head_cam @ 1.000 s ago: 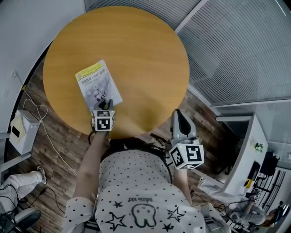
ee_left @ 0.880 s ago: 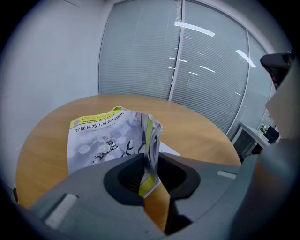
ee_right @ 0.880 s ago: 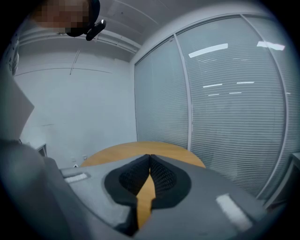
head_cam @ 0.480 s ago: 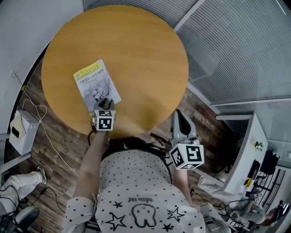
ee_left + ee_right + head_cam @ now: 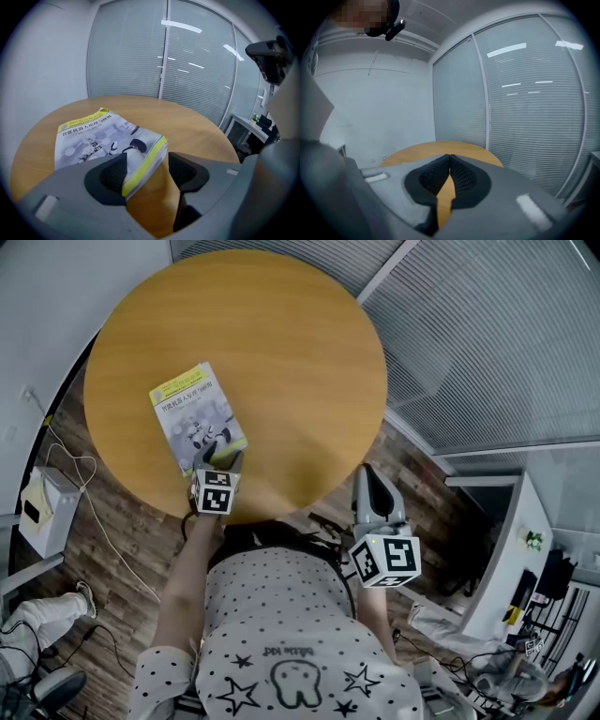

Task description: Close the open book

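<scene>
The book [image 5: 195,416] lies closed, cover up, on the left part of the round wooden table [image 5: 291,343]; it has a grey-white cover with a yellow band [image 5: 108,138]. My left gripper [image 5: 221,454] is at the book's near corner. Its jaws have just been opening and now stand wide apart. In the left gripper view that yellow-edged corner sits between the jaws of the left gripper [image 5: 147,159] without being pressed. My right gripper [image 5: 367,476] hangs off the table's near right edge, by the person's body. In its own view the right gripper [image 5: 450,159] has its pads touching, with nothing between them.
Glass walls with blinds [image 5: 487,343] run behind and to the right of the table. On the wood floor at left stand a white box [image 5: 42,507] and a loose cable [image 5: 84,474]. A desk with clutter [image 5: 525,559] is at right.
The left gripper's jaws have spread apart at the book's near corner. The book and the right gripper have stayed put.
</scene>
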Demonstrator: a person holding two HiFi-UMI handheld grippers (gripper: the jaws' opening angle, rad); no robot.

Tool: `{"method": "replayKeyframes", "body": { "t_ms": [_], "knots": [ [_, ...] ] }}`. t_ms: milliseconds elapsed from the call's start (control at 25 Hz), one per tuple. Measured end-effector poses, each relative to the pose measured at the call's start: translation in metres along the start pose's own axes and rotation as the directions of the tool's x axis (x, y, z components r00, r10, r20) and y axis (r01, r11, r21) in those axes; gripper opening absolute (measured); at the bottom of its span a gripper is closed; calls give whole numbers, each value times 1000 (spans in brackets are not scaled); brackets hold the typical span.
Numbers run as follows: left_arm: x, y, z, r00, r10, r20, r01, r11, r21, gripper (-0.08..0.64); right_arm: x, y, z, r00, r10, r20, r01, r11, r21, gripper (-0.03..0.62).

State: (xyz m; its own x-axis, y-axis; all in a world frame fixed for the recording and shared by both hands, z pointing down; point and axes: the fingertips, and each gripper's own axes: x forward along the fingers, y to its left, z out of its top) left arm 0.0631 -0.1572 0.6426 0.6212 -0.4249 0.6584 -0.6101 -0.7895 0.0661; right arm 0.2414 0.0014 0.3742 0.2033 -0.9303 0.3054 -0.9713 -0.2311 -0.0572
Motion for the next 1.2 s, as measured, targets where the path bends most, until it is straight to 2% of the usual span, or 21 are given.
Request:
{"method": "replayKeyframes", "body": {
  "t_ms": [160, 440, 1000, 1200],
  "knots": [
    [-1, -1, 4, 1000, -4, 11, 4, 1000, -3, 293, -1, -2, -1, 1000, 0, -1, 0, 1000, 1, 5],
    [-3, 1, 12, 1000, 0, 24, 0, 1000, 7, 299, -1, -1, -1, 1000, 12, 7, -12, 1000, 2, 5],
    [-14, 9, 4, 1000, 12, 7, -11, 1000, -29, 296, 5, 7, 1, 999, 49, 10, -49, 999, -1, 5],
    [-17, 9, 12, 999, 22, 29, -21, 999, -25, 199, 5, 6, 1, 999, 50, 10, -50, 999, 0, 3]
  ]
}}
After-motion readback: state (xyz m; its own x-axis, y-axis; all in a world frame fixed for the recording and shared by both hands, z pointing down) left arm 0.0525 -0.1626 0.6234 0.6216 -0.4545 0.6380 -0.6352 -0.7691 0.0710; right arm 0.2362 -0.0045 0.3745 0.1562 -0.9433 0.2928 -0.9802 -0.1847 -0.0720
